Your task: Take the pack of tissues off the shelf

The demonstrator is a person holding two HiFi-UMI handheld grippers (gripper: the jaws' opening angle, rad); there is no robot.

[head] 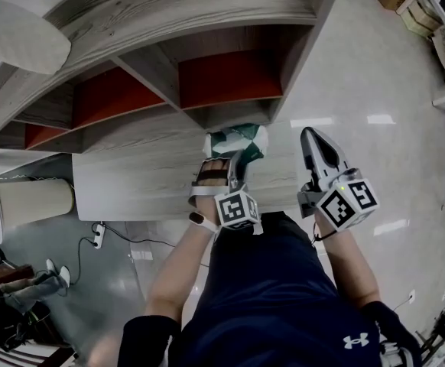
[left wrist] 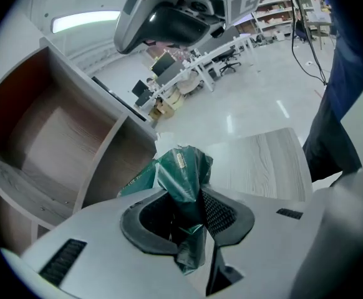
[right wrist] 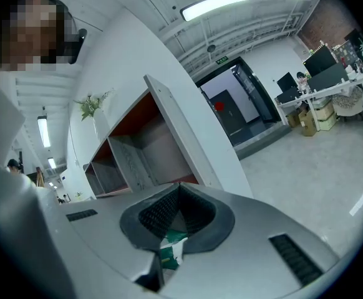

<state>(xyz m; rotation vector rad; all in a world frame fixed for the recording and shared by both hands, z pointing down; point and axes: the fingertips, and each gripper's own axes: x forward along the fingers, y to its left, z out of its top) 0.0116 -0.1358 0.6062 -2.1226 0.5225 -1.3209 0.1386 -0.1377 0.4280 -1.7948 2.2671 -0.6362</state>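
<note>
Nearest the body: left tool (left wrist: 195, 197), jaws pinching the crumpled green wrapper of the pack of tissues (left wrist: 183, 167), held just in front of the shelf (head: 169, 21), over the wood-grain bench (head: 146, 182). Beside it: right tool (head: 312, 138), jaws pressed together, gripping nothing. Beyond: open shelf compartments (head: 230, 79) with red back panels, the pack outside them.

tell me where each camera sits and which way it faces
head view: on the person's head, steeply down at the shelf; shows both forearms, left gripper, right gripper.
left gripper view: on the left gripper, along jaws clamped on the green tissue pack; a leg at right.
right gripper view: on the right gripper, towards the shelf, jaws together; person's head upper left.
shared: all three show the shelf and the tissue pack.
</note>
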